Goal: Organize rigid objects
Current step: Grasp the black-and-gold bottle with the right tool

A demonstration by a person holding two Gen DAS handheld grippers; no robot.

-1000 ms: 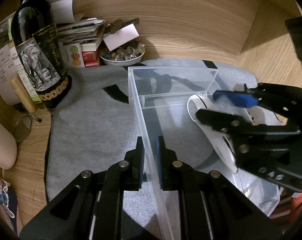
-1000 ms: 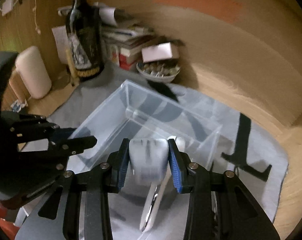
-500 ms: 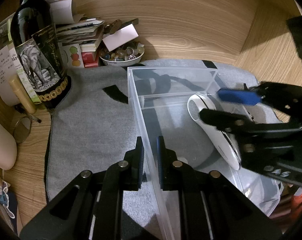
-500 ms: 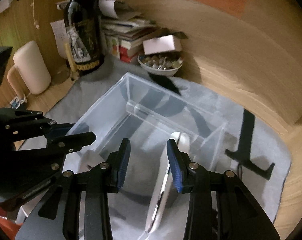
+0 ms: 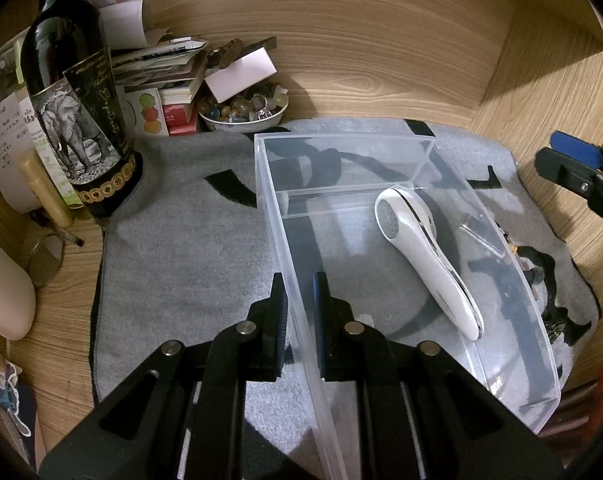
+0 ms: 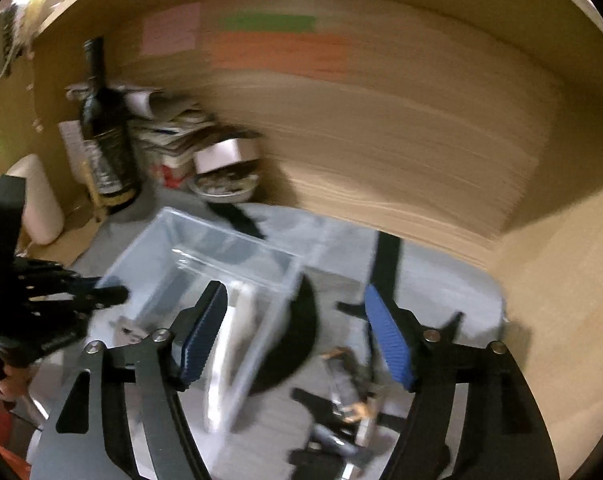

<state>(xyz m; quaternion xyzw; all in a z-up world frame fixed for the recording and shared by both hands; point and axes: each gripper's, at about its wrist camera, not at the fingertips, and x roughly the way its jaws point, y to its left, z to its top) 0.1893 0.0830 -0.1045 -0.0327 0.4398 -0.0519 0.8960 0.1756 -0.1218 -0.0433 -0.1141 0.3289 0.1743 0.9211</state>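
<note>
The left gripper [image 5: 299, 312] was pinched onto the near left wall of the clear plastic box [image 5: 279, 216], one finger outside the wall and one inside, with only the thin wall between the pads. The box sat on a grey mat [image 5: 181, 248] spread over the wooden desk [image 5: 541, 92], roughly at the mat's middle and running toward the back wall. Inside the box's larger near compartment lay the white handheld device [image 5: 421, 256], tilted diagonally, its round head toward the clear divider and its handle pointing toward the near right corner of the box. The right gripper [image 6: 297, 336] hovered above the right side of the box with its blue-padded fingers [image 6: 203, 336] spread wide apart and nothing between them; that view was motion-blurred, so finer detail could not be made out. Along the back left corner of the desk stood a dark wine bottle [image 5: 77, 120] with an elephant label, a stack of papers [image 5: 161, 68], and a bowl of small stones [image 5: 243, 110] touching the mat's far edge.
</note>
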